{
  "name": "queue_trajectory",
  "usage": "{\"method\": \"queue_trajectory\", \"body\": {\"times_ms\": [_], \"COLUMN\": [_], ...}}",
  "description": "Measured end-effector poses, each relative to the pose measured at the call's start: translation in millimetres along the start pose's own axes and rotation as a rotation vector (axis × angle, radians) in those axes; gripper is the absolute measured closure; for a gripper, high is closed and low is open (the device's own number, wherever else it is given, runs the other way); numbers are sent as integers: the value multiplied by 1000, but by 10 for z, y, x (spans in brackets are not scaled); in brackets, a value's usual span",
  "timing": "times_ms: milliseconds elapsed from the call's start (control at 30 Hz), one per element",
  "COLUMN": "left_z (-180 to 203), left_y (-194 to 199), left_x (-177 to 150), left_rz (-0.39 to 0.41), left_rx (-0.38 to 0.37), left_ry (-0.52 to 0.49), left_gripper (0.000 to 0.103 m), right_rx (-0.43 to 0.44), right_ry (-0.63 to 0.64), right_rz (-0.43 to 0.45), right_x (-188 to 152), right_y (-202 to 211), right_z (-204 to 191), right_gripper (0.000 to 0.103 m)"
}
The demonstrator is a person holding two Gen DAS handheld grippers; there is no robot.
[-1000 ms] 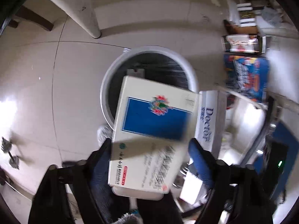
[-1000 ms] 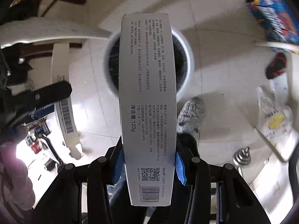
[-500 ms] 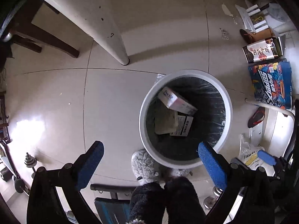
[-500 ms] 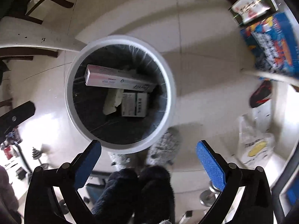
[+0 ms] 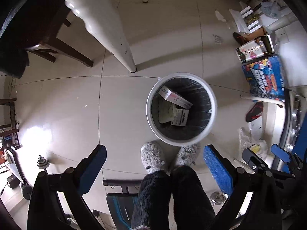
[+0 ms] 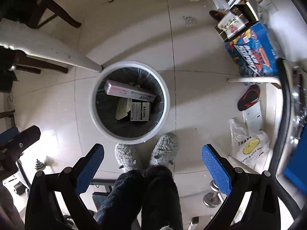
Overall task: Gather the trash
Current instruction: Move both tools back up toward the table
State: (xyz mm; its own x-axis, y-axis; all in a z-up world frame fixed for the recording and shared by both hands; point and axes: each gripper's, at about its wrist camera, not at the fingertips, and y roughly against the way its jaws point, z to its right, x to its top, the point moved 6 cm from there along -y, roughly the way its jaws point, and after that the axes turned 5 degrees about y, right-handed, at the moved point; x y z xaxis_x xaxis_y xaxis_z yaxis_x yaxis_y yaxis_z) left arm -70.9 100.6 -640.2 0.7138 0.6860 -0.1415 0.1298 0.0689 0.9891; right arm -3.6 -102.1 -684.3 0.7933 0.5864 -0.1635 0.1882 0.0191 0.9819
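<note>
The long Doctor box (image 6: 129, 93) lies tilted across the white-rimmed bin (image 6: 165, 94), over a smaller green-and-white box (image 6: 140, 111) and a pale yellowish packet (image 6: 122, 108). Our right gripper (image 6: 153, 162) hangs above with nothing between its jaws, which have just sprung wide. Our left gripper (image 5: 154, 165) is likewise released and empty. Grey slippers (image 6: 164, 149) stand touching the bin's near rim on the tile floor (image 6: 197, 99).

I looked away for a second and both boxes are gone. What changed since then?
Both claws let go: the left claw dropped its blue-and-white box, the right claw its long box, whose jaws have just opened. Both now lie in the bin. The claws rose. The bin stayed put.
</note>
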Motion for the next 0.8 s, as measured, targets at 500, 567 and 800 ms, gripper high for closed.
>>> {"method": "queue_trajectory", "body": {"times_ms": [500, 567, 800], "left_z": [49, 42, 129], "left_y": [1837, 2119, 2775], "left_x": [-525, -539, -202], "left_rz": [109, 148, 277], "left_rx": [3, 21, 38], "left_ry": [-81, -84, -70], "left_gripper": [0, 0, 0], "right_rx": [31, 46, 122], "right_ry": [-24, -40, -116], "right_rz": [111, 125, 197], "right_x": [-610, -679, -579], "right_y": [2114, 2413, 3251], "right_z": [-107, -122, -89], "right_gripper": [1, 1, 1]}}
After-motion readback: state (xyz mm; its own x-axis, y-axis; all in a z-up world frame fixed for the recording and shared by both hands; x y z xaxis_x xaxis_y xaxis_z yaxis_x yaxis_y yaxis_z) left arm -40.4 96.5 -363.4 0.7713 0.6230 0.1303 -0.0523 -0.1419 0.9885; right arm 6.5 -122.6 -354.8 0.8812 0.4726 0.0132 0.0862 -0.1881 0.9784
